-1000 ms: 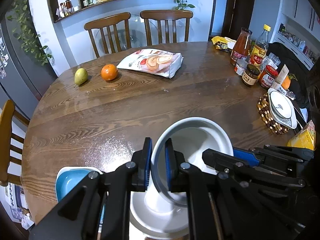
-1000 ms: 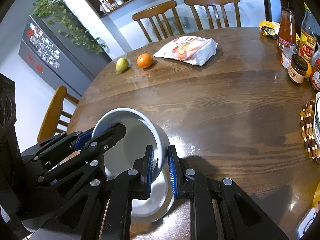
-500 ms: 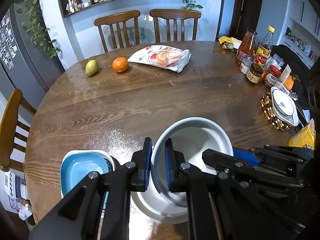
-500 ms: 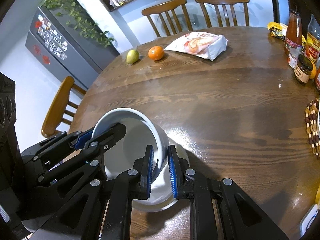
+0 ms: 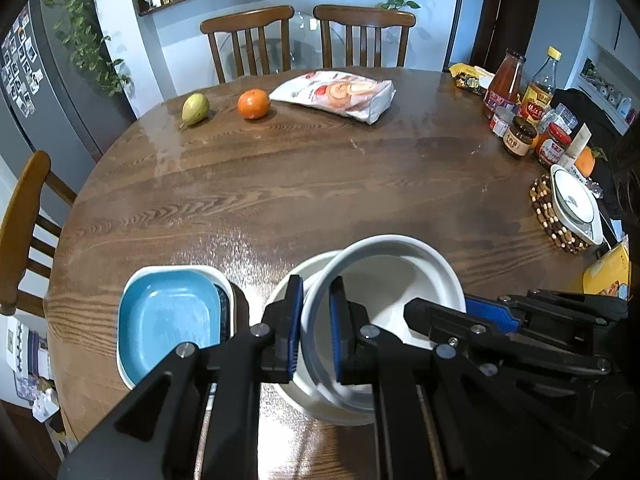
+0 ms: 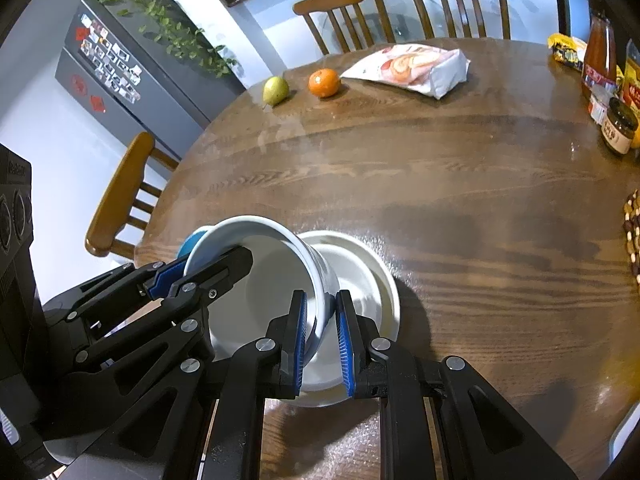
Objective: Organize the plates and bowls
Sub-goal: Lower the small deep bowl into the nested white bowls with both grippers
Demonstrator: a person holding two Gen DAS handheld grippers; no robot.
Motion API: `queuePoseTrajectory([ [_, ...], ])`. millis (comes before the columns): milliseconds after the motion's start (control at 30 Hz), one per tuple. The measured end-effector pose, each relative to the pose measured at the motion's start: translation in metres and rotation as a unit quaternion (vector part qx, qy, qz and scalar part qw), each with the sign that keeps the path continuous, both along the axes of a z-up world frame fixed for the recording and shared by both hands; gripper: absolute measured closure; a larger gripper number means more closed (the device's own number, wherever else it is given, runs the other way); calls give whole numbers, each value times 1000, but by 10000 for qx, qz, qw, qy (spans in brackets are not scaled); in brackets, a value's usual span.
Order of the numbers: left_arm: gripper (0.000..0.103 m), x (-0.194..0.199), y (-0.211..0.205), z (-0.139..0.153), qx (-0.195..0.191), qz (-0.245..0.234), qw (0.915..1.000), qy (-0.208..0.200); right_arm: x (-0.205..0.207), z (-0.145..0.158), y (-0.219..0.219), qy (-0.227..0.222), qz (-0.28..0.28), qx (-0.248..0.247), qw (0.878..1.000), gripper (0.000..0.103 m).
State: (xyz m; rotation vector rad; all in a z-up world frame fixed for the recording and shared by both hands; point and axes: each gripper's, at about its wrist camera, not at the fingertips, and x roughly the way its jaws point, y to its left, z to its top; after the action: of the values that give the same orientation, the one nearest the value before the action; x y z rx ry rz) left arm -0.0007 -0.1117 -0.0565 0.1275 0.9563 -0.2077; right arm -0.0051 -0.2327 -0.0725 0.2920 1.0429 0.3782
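You hold a white bowl (image 5: 384,280) between two grippers, the left gripper (image 5: 316,328) pinched narrow on its left rim and the right gripper (image 6: 322,336) clamped on the opposite wall, above a white plate (image 6: 360,276) on the round wooden worktop (image 5: 320,184). The bowl hangs tilted, its mouth tipped toward the cameras, partly over the plate and not yet seated. To finish this step well, level the bowl first, centre its foot over the plate's well, lower both sides together, and free the rim only once the base rests flat; releasing one side early could let it skid. Just to the left sits a blue square dish (image 5: 170,320) nested in a white one. Compared with a second ago, more of the blue dish shows and the plate sits farther out from under the bowl.
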Motion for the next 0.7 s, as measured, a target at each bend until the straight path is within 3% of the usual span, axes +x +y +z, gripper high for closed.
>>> queuePoseTrajectory([
  [700, 94, 14, 12, -52, -205, 18, 9961, 858, 11, -47, 14, 651, -5, -260, 9975, 85],
])
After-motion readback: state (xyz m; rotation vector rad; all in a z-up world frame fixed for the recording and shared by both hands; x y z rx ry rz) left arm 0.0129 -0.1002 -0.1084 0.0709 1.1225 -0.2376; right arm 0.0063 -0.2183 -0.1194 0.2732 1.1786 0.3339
